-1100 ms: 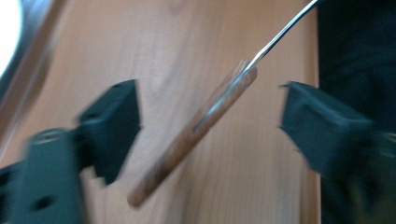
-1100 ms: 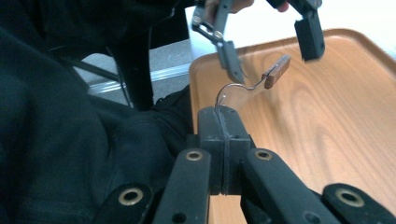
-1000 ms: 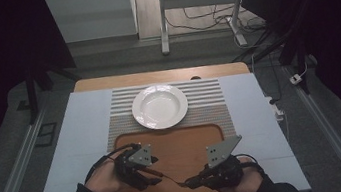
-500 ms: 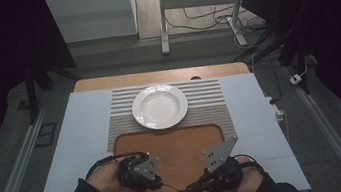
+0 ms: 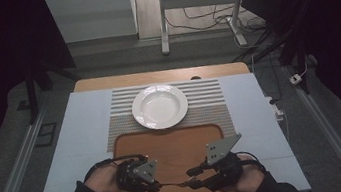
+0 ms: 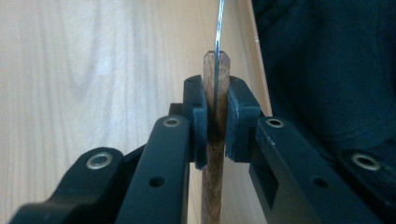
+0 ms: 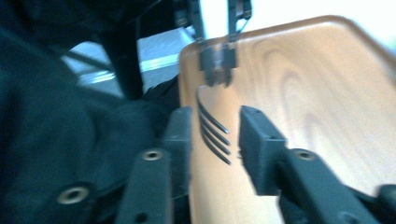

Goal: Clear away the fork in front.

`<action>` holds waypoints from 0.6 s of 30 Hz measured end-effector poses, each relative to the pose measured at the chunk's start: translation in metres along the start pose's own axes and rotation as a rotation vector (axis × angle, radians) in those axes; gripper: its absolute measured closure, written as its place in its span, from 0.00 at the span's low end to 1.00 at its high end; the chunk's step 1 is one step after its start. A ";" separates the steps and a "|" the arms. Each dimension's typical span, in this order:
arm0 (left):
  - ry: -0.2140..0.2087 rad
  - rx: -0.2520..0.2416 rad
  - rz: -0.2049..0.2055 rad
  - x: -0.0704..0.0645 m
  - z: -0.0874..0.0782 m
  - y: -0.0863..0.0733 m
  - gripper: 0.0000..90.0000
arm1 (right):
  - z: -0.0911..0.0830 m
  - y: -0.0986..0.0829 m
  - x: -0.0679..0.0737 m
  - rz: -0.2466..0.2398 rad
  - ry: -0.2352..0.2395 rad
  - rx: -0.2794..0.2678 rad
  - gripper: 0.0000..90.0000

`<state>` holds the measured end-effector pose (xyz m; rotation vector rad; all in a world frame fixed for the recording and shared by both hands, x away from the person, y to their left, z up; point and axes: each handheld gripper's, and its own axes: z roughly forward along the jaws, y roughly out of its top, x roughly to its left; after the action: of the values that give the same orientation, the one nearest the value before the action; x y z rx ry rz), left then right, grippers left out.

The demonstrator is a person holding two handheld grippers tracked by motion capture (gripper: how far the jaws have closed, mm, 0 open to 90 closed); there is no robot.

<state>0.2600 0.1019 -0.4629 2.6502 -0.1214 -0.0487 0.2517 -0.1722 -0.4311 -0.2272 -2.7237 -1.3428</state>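
Over the wooden tray (image 5: 176, 148), near its front edge, the left tongs (image 6: 215, 122) clamp the fork (image 7: 212, 130) by its wooden handle. The right tongs (image 7: 215, 135) stand wide around the tines — close them squarely, level, before the left lets go.

Left gripper (image 6: 215, 122) has both black jaws clamped on the fork's wooden handle (image 6: 215, 84), which stands between the pads and pokes out just past them. The thin metal shank (image 6: 218, 25) runs on upward, over the wooden tray (image 6: 93, 70). Dark sleeve (image 6: 327, 60) at right.
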 end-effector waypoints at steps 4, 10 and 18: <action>0.031 -0.032 -0.097 -0.004 -0.006 -0.007 0.89 | -0.008 -0.003 -0.002 0.017 -0.104 -0.036 0.55; 0.059 -0.045 -0.200 -0.004 -0.010 -0.014 0.89 | -0.018 -0.012 -0.004 0.079 -0.244 -0.052 0.39; 0.090 -0.029 -0.399 -0.001 -0.011 -0.027 0.89 | -0.027 -0.025 -0.005 0.154 -0.393 -0.051 0.20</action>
<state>0.2614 0.1304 -0.4659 2.6014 0.4353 -0.0612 0.2529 -0.2090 -0.4349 -0.7634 -2.8984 -1.4563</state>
